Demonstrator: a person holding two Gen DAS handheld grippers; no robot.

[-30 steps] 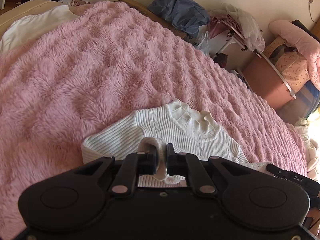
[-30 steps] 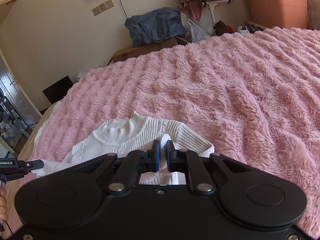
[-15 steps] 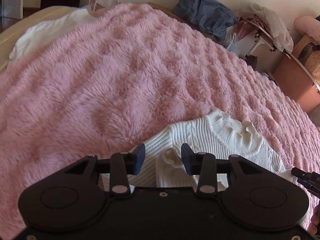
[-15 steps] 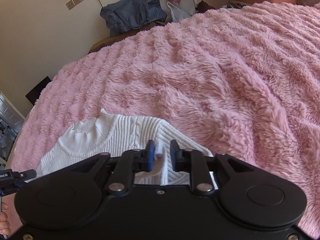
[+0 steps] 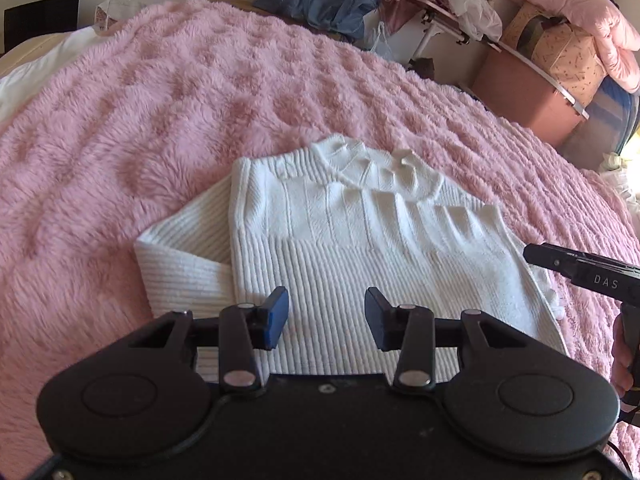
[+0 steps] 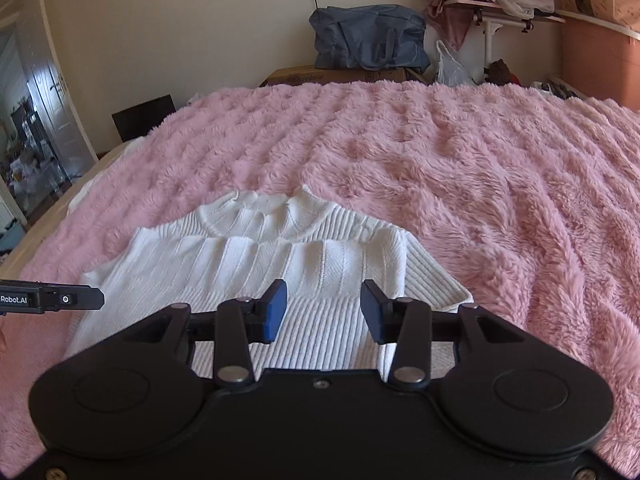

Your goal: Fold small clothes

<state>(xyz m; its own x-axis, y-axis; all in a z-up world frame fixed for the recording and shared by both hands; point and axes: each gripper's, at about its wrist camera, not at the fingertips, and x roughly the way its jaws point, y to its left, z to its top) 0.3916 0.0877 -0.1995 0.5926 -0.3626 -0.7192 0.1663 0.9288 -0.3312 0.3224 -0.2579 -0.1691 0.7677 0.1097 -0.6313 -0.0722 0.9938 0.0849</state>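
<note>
A small white ribbed knit sweater [image 5: 360,236] lies on the pink fluffy blanket [image 5: 140,128], its lower half folded up over the chest, collar at the far end. It also shows in the right wrist view [image 6: 280,264]. My left gripper [image 5: 326,318] is open and empty, just above the sweater's near folded edge. My right gripper [image 6: 324,316] is open and empty over the same near edge. A sleeve sticks out at the left [image 5: 180,264] and another at the right [image 6: 432,284]. The right gripper's tip [image 5: 580,268] shows at the sweater's right side.
Pink blanket covers the whole bed [image 6: 460,160]. Beyond the far edge stand a blue bag [image 6: 368,40] on a cardboard box, a white rack with clothes [image 6: 488,12] and a pink storage bin [image 5: 524,96]. A white sheet [image 5: 36,68] shows at the left.
Both grippers were shut on sweater fabric a second ago; they opened, let it go and drew back. The sweater now lies folded flat.
</note>
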